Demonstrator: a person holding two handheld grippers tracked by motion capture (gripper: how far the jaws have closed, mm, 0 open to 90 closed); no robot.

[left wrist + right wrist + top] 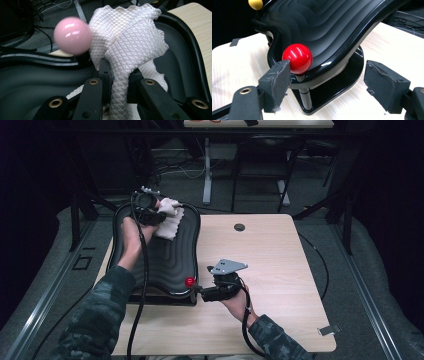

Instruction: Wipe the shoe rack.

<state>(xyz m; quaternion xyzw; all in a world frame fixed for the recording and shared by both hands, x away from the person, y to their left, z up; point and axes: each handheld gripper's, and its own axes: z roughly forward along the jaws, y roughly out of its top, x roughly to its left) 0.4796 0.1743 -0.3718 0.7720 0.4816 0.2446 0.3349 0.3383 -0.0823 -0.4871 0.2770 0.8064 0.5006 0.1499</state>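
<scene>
White quilted cloth (130, 47) is pinched tight between the jaws of my left gripper (150, 212), bunched up and folding over above the pads, with its loose end draped on the black wavy tray (172, 260). From above, the cloth (169, 220) lies at the tray's far end, toward twelve o'clock, and my left hand (134, 231) holds the gripper just over that end. In the left gripper view a pink ball knob (73, 35) stands on the tray's rim at about ten o'clock from the cloth, just beside it; I cannot tell whether they touch. My right gripper (201, 291) sits low on the wooden desk (280, 270) at the tray's near right corner, at about five o'clock from the tray's middle, its jaws spread apart and gripping nothing. In the right gripper view the red ball knob (297, 58) on that corner is right against the inner face of one pad, while the other pad stands well apart from it over the desk. A yellow ball knob (255, 4) shows at the tray's far edge, at about eleven o'clock in that view.
</scene>
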